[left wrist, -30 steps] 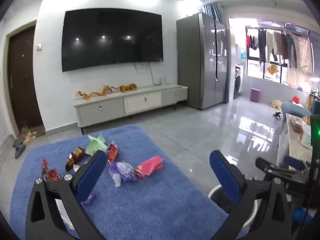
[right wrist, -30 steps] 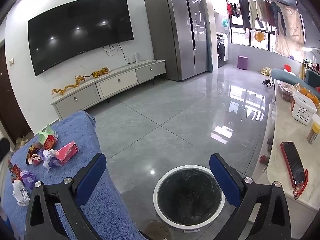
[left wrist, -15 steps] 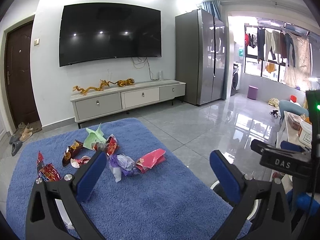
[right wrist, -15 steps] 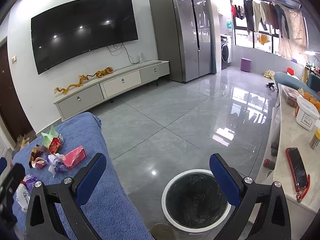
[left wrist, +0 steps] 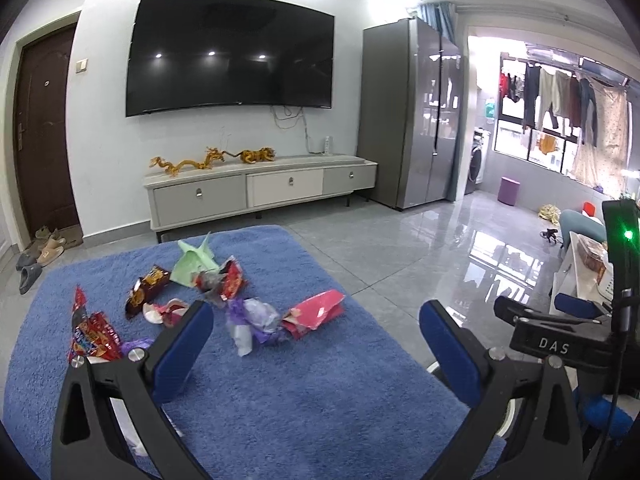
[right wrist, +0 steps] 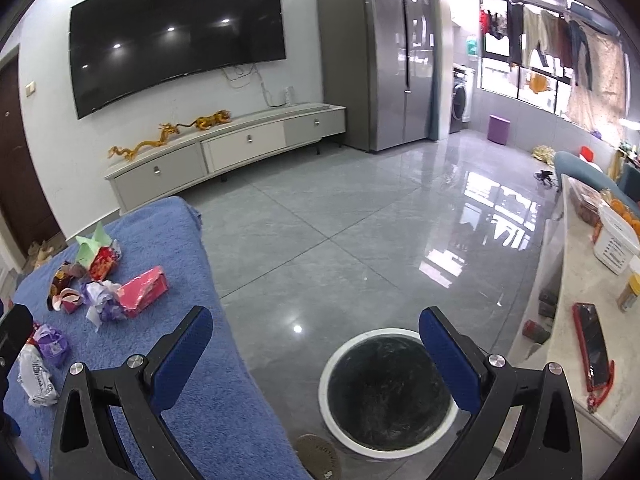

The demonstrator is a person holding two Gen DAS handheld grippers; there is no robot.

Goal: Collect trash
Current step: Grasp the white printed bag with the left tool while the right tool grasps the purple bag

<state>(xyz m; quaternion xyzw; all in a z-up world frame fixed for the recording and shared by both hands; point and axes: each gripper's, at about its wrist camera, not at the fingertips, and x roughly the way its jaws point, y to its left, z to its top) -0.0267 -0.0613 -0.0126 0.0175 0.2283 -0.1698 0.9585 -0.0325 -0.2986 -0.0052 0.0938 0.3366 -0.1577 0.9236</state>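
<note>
Several pieces of trash lie on a blue rug-covered surface (left wrist: 280,392): a pink packet (left wrist: 314,314), a crumpled purple-white wrapper (left wrist: 252,320), a green paper (left wrist: 192,264), red snack wrappers (left wrist: 92,332) and a brown wrapper (left wrist: 146,286). My left gripper (left wrist: 316,344) is open and empty, above the rug just short of the pile. My right gripper (right wrist: 316,348) is open and empty above the floor, near the round white-rimmed bin (right wrist: 386,388) with a black liner. The pink packet (right wrist: 142,290) and the wrappers also show at the left of the right wrist view.
A TV cabinet (left wrist: 260,192) and a wall TV stand behind. A grey fridge (left wrist: 412,112) is at the back right. A marble counter (right wrist: 576,344) with a red phone (right wrist: 592,336) and a basket runs along the right. Tiled floor (right wrist: 360,232) lies between.
Both grippers have tilted and drifted slightly, so the trash pile sits closer and more central in the left view. Both stay open and empty.
</note>
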